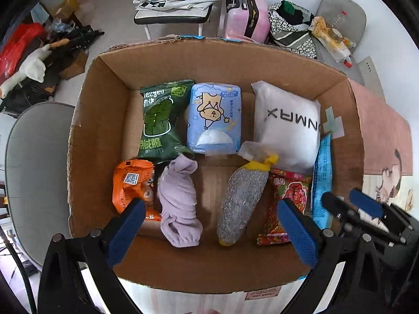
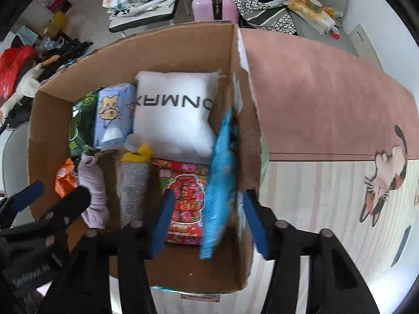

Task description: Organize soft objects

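Both views down into box [image 1: 104, 99]

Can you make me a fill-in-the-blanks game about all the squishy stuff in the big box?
1. The white pillow sits at the back of the cardboard ____.
2. The packet with the cartoon bear is coloured light ____.
3. The grey sock has a ____ cuff and toe.
4. The purple sock lies between the grey sock and the ____ packet.

Missing words: box; blue; yellow; orange.
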Tool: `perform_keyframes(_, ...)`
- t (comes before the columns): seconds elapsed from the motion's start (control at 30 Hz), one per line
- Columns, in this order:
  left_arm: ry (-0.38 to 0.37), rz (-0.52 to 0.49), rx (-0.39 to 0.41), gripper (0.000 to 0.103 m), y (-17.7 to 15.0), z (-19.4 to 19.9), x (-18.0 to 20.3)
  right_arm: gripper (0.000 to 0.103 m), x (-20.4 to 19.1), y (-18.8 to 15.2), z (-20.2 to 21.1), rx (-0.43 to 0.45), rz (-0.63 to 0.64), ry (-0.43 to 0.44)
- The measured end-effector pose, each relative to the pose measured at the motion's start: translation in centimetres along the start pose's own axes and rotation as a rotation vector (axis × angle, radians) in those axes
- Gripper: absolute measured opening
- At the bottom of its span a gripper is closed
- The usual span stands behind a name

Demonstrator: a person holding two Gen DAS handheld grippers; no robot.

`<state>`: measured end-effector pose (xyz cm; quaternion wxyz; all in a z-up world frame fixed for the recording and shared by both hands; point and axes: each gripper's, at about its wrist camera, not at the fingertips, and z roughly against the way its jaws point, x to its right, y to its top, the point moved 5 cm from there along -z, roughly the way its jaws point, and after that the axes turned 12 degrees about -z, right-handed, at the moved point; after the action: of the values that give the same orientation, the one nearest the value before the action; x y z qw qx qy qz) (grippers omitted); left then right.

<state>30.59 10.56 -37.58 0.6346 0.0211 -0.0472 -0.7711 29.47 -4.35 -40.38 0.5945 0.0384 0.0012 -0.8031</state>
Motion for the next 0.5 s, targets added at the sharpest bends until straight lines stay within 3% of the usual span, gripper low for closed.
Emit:
perform_keyframes(0.13, 0.015, -0.009, 0.014, 0.103, 0.0, 0.7, -0.6, 0.067, 0.0, -0.3, 0.6, 0.001, -0.019, 0.016)
perform_keyframes(0.4, 0.073, -0.011, 0.051, 0.103, -0.7, 3.1, -2.7, 0.098, -1.1, -1.3, 1.0, 0.015, 0.0, 0.016)
perform_keyframes(0.5, 0.083, -0.007, 0.064, 0.103, -1.2, 4.0, -3.1, 0.102, -1.5, -1.9, 1.8, 0.039, 0.011, -0.003)
